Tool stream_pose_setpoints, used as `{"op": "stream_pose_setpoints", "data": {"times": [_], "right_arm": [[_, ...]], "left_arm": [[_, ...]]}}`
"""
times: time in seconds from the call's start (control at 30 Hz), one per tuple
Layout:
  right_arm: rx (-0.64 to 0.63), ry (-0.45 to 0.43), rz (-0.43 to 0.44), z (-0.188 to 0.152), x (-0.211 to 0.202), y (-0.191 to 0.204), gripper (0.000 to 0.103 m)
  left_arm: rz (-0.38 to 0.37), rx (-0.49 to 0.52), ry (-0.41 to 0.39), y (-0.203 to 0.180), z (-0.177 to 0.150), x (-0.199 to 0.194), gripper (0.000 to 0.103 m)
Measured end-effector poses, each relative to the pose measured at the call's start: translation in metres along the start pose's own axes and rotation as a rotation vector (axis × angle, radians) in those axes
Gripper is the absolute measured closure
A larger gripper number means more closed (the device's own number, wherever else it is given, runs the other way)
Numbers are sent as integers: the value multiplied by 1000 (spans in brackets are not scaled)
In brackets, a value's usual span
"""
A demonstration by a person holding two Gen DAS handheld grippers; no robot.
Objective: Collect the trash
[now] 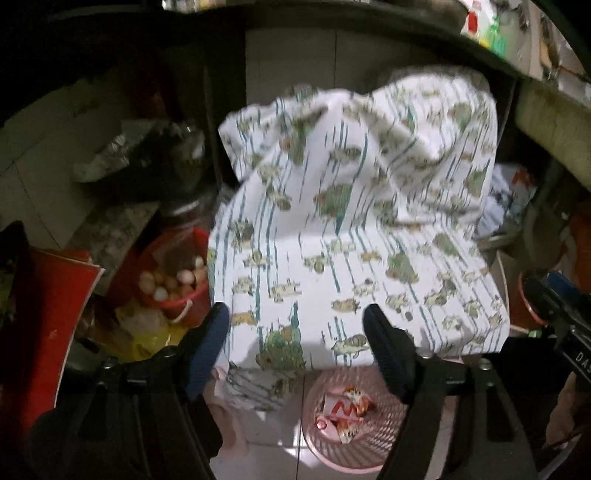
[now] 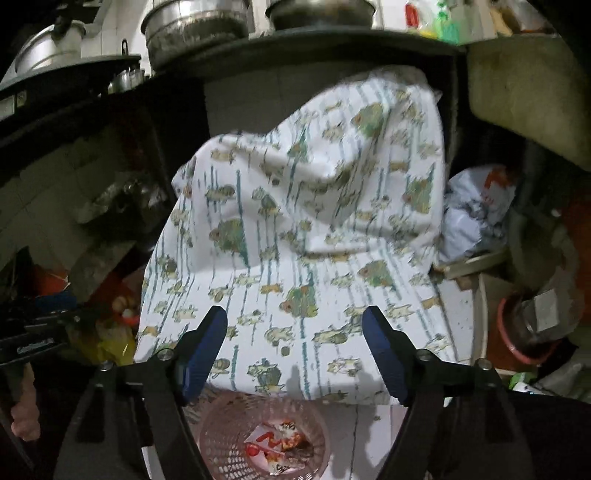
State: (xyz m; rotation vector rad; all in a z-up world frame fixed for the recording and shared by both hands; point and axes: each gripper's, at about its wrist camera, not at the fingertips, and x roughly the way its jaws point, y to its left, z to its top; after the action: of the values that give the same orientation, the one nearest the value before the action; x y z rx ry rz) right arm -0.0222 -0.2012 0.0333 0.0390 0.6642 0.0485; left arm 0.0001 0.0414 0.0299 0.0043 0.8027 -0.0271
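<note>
A pink mesh waste basket (image 1: 317,446) stands on the floor below both grippers and also shows in the right wrist view (image 2: 221,443). Red and white snack wrappers (image 1: 343,410) lie inside it, seen too in the right wrist view (image 2: 280,446). My left gripper (image 1: 297,325) is open and empty above the basket. My right gripper (image 2: 295,325) is open and empty as well. The right gripper's body shows at the right edge of the left wrist view (image 1: 561,314).
A white cloth with a green fish print (image 1: 354,229) covers a bulky object just ahead. A red bucket of eggs (image 1: 173,280) and a yellow bag (image 1: 147,339) sit at the left. Metal pots (image 2: 195,22) stand on a dark shelf above. A crumpled plastic bag (image 2: 476,210) lies at the right.
</note>
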Motion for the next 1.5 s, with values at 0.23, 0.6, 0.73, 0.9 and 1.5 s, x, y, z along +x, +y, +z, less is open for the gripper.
{"op": "stream_pose_setpoints", "data": {"times": [0.23, 0.6, 0.73, 0.9, 1.5], "right_arm": [[-18, -129, -35, -10, -49, 9, 16], [32, -187, -50, -21, -78, 8, 12], [7, -172, -59, -21, -78, 13, 12], [5, -118, -48, -30, -71, 14, 11], [20, -16, -79, -36, -35, 4, 11]], "left_arm": [[48, 5, -182, 4, -5, -41, 0], [23, 44, -268, -6, -11, -63, 0], [-22, 10, -180, -4, -14, -53, 0], [20, 6, -90, -7, -27, -42, 0], [16, 30, -69, -12, -27, -24, 0]]}}
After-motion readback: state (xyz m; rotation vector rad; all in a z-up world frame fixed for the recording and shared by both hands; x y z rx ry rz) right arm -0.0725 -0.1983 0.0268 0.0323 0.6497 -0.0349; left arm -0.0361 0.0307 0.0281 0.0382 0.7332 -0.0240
